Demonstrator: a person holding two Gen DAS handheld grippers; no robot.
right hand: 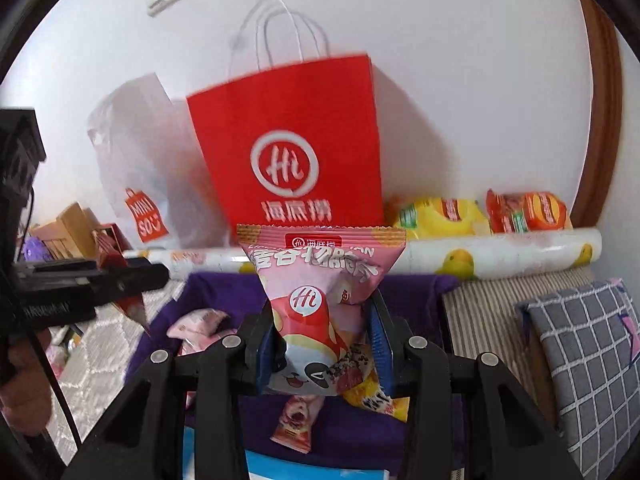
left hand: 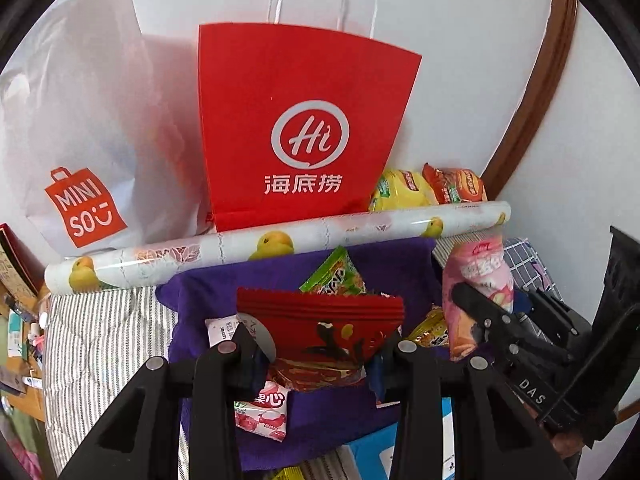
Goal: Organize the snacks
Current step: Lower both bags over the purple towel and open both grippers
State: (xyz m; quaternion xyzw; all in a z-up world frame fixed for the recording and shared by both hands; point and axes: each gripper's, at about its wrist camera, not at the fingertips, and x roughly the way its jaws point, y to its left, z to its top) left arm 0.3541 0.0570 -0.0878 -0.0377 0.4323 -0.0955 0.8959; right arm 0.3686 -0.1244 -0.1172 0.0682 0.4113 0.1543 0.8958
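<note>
My left gripper [left hand: 316,350] is shut on a red snack packet [left hand: 320,326], held above a purple cloth [left hand: 208,300] strewn with several small snacks. My right gripper [right hand: 320,344] is shut on a pink snack packet [right hand: 320,280], which also shows at the right of the left wrist view, the pink packet [left hand: 478,276] pinched between black fingers [left hand: 480,308]. In the right wrist view the left gripper [right hand: 120,276] reaches in from the left with the red packet [right hand: 132,304]. A red paper bag [left hand: 304,120] [right hand: 288,148] stands upright against the wall behind both.
A white Miniso bag [left hand: 88,128] leans left of the red bag. A rolled sheet with yellow ducks [left hand: 276,240] lies across the cloth's far edge. Yellow [right hand: 440,212] and orange [right hand: 528,212] snack packs sit behind the roll. A checked grey cushion [right hand: 588,360] lies at right.
</note>
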